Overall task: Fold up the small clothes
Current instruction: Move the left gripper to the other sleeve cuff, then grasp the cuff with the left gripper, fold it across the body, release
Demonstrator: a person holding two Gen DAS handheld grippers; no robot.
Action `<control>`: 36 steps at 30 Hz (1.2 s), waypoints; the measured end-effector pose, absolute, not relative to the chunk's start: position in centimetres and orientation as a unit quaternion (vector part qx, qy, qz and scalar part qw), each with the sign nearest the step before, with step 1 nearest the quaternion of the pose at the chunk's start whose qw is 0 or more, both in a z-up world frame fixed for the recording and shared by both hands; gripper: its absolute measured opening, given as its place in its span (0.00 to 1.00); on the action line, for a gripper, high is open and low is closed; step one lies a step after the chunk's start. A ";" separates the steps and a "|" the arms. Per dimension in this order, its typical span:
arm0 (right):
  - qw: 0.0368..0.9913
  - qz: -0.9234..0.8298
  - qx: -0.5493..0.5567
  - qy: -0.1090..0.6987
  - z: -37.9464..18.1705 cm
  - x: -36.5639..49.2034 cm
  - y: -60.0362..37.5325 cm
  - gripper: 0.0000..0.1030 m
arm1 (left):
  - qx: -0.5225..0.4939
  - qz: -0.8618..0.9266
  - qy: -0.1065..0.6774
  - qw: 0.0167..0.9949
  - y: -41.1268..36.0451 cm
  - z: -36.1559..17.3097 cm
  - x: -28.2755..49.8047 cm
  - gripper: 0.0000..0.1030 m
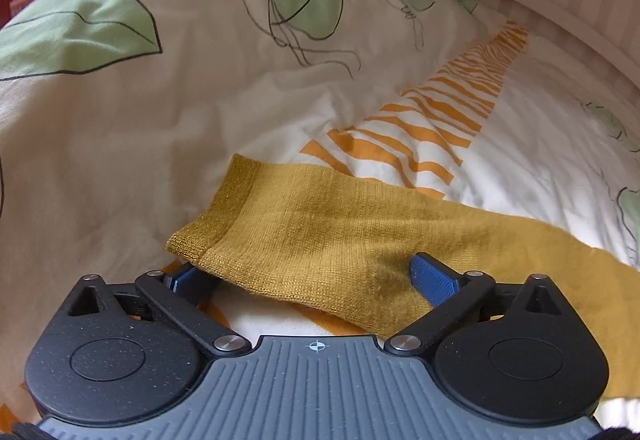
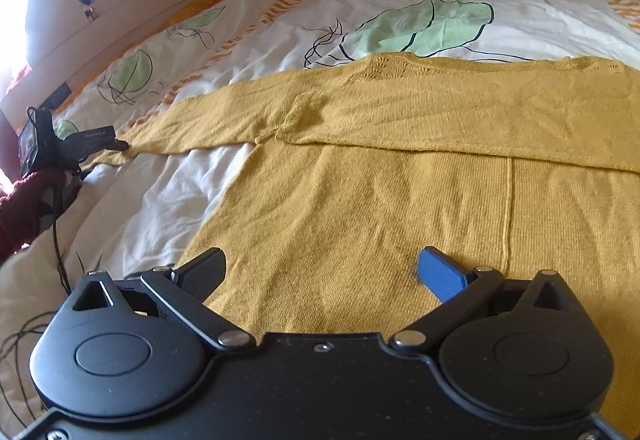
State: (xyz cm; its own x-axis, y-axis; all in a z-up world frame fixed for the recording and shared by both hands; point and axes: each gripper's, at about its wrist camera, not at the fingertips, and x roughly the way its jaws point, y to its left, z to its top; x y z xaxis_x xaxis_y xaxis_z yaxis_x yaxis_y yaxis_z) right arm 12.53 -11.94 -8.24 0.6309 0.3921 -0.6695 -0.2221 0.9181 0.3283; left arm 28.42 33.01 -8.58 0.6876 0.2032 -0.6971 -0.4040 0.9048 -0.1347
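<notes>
mustard sweater (image 2: 400, 200) on leaf-print duvet (image 1: 200, 100) — both jaws wide, empty; cable (image 2: 56, 224) left.

Soft daylight, window glare, fisheye bowing

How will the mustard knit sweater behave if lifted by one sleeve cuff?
The sweater is probably floppy: the thin knit lies flat with soft creases. The sleeve cuff would likely rise first, the rest dragging across the duvet. It seems light and unlikely to slip from the pads.
</notes>
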 end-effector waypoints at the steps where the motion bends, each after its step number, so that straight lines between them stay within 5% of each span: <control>1: 0.898 0.170 0.103 0.392 -8.3 12.5 -11.8 1.00 | -0.139 0.167 0.354 0.910 33.0 -8.7 28.2 1.00; 13: 0.921 0.162 0.015 0.355 -9.9 11.2 -9.7 1.00 | -0.190 0.146 0.316 0.918 34.3 -8.5 27.0 0.95; 17: 0.922 0.163 0.014 0.351 -9.9 11.2 -9.7 1.00 | -0.236 0.155 0.297 0.912 35.6 -8.1 26.2 0.67; 22: 0.922 0.165 0.016 0.349 -10.1 11.2 -9.7 1.00 | -0.284 0.168 0.296 0.897 37.2 -7.9 25.9 0.15; 25: 0.922 0.165 0.015 0.349 -10.1 11.2 -9.7 1.00 | -0.279 0.170 0.289 0.900 37.2 -7.1 25.9 0.03; 36: 0.922 0.170 0.024 0.347 -10.1 11.2 -10.0 1.00 | -0.207 0.078 0.240 0.945 29.8 2.9 26.4 0.03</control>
